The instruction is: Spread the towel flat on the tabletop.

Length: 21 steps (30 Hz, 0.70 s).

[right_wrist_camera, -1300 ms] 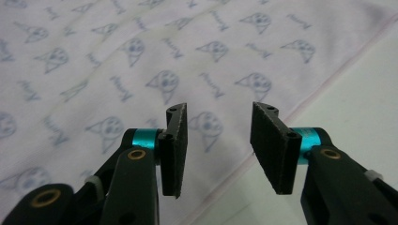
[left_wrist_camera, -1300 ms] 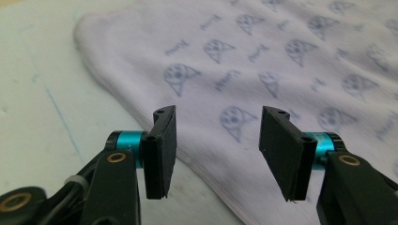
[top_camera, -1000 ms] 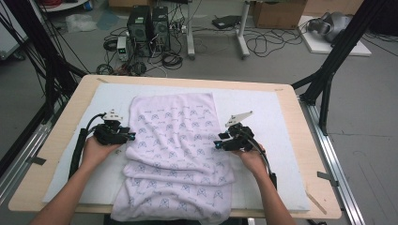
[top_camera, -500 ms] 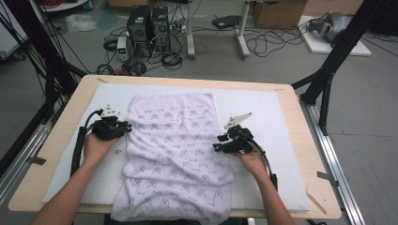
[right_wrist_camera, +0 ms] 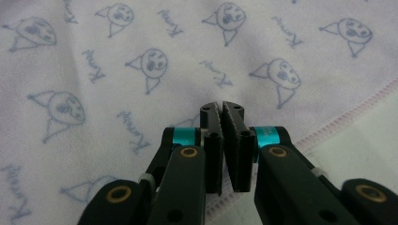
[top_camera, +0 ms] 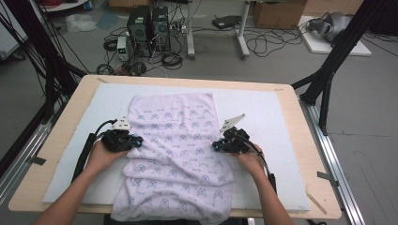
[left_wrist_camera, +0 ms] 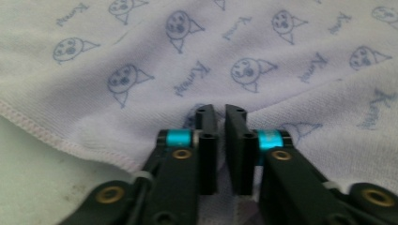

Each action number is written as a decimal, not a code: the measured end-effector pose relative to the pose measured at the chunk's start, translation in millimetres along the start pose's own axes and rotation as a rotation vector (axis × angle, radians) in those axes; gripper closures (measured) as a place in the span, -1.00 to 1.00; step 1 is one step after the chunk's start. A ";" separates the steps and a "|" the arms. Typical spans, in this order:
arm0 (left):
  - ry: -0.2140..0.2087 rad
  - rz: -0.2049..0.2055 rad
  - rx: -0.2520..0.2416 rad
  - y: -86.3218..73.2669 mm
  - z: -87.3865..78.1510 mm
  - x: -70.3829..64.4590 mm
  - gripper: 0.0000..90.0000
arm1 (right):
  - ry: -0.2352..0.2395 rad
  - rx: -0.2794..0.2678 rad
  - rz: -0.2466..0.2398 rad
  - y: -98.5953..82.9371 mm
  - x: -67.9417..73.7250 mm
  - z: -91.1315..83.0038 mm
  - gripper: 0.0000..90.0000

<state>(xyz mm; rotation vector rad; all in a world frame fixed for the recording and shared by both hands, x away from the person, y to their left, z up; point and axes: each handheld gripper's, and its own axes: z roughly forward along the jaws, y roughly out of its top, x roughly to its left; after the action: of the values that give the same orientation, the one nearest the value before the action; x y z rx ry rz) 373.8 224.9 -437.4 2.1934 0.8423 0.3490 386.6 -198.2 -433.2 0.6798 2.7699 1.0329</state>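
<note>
One pale lilac towel [top_camera: 176,154] lies on the white mat [top_camera: 263,112] that covers the worktop, its near end hanging over the front edge. Two grippers work it: the left gripper [top_camera: 136,140] is clenched on a fold near the towel's left hem, the right gripper [top_camera: 217,145] clenched on cloth just inside its right hem. Repeated blue cartoon faces and script wording cover the towel; the word cannot be read surely

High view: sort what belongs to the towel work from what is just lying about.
In the job:
towel
left gripper, at the towel's left edge
right gripper, at its right edge
white mat under the towel

Lying about:
computer towers
floor cables
cardboard box
</note>
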 end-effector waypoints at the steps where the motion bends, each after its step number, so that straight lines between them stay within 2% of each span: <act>1: 0.000 0.000 0.000 0.0 0.0 0.0 0.93 | -0.031 -0.002 -0.001 1.4 -0.5 -2.7 0.95; 2: 0.029 -0.008 -0.016 2.4 0.0 2.5 0.94 | -0.045 -0.030 0.000 2.6 -2.6 -6.5 0.95; 3: 0.075 -0.031 -0.063 10.2 -2.0 9.7 0.94 | -0.072 -0.051 0.012 4.4 -5.1 -10.8 0.95; 4: 0.075 -0.031 -0.063 10.2 -2.0 9.7 0.94 | -0.095 -0.063 0.019 7.0 -8.8 -15.2 0.95; 5: 0.099 -0.050 -0.086 15.7 -2.3 12.8 0.94 | -0.113 -0.084 0.031 9.7 -13.2 -19.6 0.95; 6: 0.132 -0.049 -0.102 22.3 -2.8 15.5 0.94 | -0.137 -0.103 0.048 13.1 -17.9 -23.8 0.95; 7: 0.196 -0.054 -0.145 36.3 -2.5 20.2 0.94 | -0.157 -0.119 0.055 17.2 -23.0 -27.0 0.95; 9: 0.244 -0.063 -0.173 49.0 0.2 25.3 0.94 | -0.192 -0.127 0.075 26.3 -32.8 -27.7 0.95; 10: 0.247 -0.082 -0.180 53.8 1.4 28.4 0.91 | -0.200 -0.118 0.076 29.8 -36.5 -25.8 0.94; 11: 0.247 -0.082 -0.180 53.8 1.4 28.4 0.87 | -0.214 -0.101 0.080 32.2 -38.9 -22.9 0.89; 12: 0.252 -0.094 -0.183 58.5 1.7 33.1 0.79 | -0.238 -0.086 0.078 33.1 -40.4 -20.2 0.81; 13: 0.258 -0.091 -0.188 58.0 -0.3 34.1 0.68 | -0.242 -0.077 0.086 32.5 -41.6 -18.9 0.75; 15: 0.206 -0.109 -0.179 54.3 -6.1 37.0 0.54 | -0.227 -0.089 0.115 29.1 -42.9 -20.4 0.60; 16: 0.206 -0.109 -0.179 54.3 -6.1 37.0 0.48 | -0.208 -0.098 0.121 26.8 -42.6 -22.8 0.56; 17: 0.184 -0.110 -0.164 52.3 -8.8 37.0 0.43 | -0.190 -0.113 0.119 24.3 -41.1 -25.4 0.52; 18: 0.140 -0.097 -0.154 47.7 -15.4 33.1 0.39 | -0.170 -0.121 0.120 22.2 -38.3 -28.1 0.49; 21: 0.086 -0.063 -0.153 35.1 -23.1 19.7 0.29 | -0.138 -0.126 0.096 14.8 -24.3 -35.8 0.38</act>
<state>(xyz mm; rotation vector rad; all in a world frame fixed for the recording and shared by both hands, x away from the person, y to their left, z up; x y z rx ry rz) 393.6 233.0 -396.2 2.0178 0.8992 0.4641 404.8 -220.4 -397.7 0.8392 2.5538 1.1216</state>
